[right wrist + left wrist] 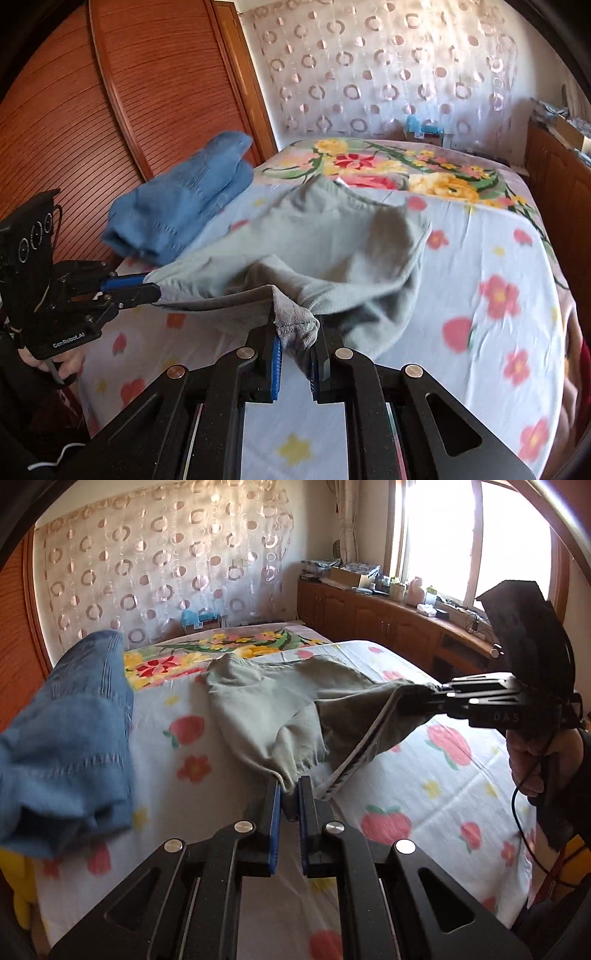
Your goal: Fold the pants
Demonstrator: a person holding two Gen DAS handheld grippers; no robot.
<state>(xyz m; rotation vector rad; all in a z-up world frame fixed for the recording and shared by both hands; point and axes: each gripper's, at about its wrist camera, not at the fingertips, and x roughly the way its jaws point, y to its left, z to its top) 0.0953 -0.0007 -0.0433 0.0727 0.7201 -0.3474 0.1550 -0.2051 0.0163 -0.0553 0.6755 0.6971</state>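
- Bed [424, 786] with a flowered sheet, jeans [70, 731] at the side.
- Left gripper [290, 794] and right gripper [295, 339] each clenched on the pants [266, 701].
- Keep the waistband taut and lower it evenly.

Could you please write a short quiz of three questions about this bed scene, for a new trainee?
1. True or false: the left tongs and the right tongs both pinch the grey-green cotton pants.
2. Which lies nearer the brown slatted wooden door? A. the folded blue denim jeans B. the grey-green pants
3. Fill in: the white bedsheet is printed with pink ____.

Key: 1 true; 2 A; 3 flowers.
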